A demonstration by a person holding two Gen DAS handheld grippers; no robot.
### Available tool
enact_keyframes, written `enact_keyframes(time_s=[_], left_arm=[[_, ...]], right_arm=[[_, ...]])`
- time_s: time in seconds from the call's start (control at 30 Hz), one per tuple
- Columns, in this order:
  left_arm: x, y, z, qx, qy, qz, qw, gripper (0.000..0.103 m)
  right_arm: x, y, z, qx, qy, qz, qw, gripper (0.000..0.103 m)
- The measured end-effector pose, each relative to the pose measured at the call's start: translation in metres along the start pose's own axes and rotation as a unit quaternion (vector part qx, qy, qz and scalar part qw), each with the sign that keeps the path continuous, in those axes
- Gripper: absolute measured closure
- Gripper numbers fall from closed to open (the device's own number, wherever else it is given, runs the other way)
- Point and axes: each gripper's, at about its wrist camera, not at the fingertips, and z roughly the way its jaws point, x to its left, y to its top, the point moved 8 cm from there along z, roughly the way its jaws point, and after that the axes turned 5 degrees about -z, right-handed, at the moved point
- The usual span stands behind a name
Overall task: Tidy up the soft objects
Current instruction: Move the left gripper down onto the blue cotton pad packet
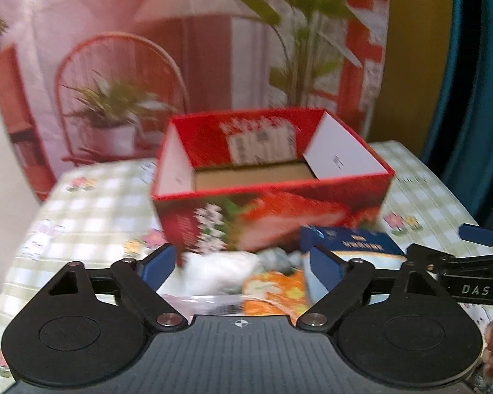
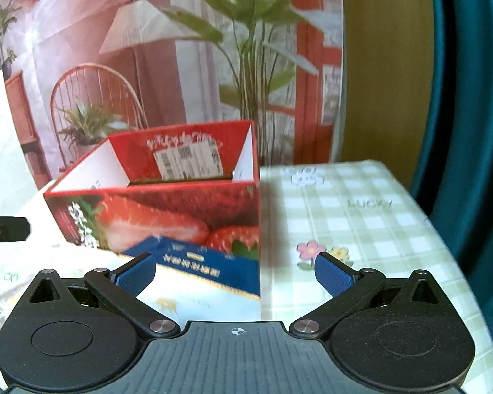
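An open red strawberry-print box (image 1: 272, 220) stands on the checked tablecloth; it also shows in the right wrist view (image 2: 167, 216). In front of it lie soft items: a white bundle (image 1: 220, 271), a grey crumpled piece (image 1: 276, 257), an orange floral packet (image 1: 272, 292) and a blue-and-white packet (image 1: 355, 246), also in the right wrist view (image 2: 207, 272). My left gripper (image 1: 243, 264) is open, just above the white bundle and orange packet. My right gripper (image 2: 235, 271) is open over the blue packet's right end. The right gripper's side shows in the left wrist view (image 1: 463, 262).
The table (image 2: 355, 216) carries a green-checked cloth with flowers. A printed backdrop (image 1: 148, 49) of chair, lamp and plants hangs behind. A teal curtain (image 2: 470, 131) is at the right. A clear plastic wrapper (image 1: 210, 302) lies under my left gripper.
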Motion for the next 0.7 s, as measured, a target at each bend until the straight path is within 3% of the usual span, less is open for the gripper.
enact_keyframes(time_s=[0.4,0.7], left_arm=[[-0.031,-0.008,0.060,0.088,-0.067,0.012,0.9938,0.030],[-0.033,-0.011,0.091,0.144,-0.107,-0.004,0.9837,0.041]], right_arm=[[-0.012,-0.029,0.041,0.057,0.075,0.030,0.995,0.013],[-0.010,-0.036,0.063,0.088,0.123,0.055,0.987,0.013]])
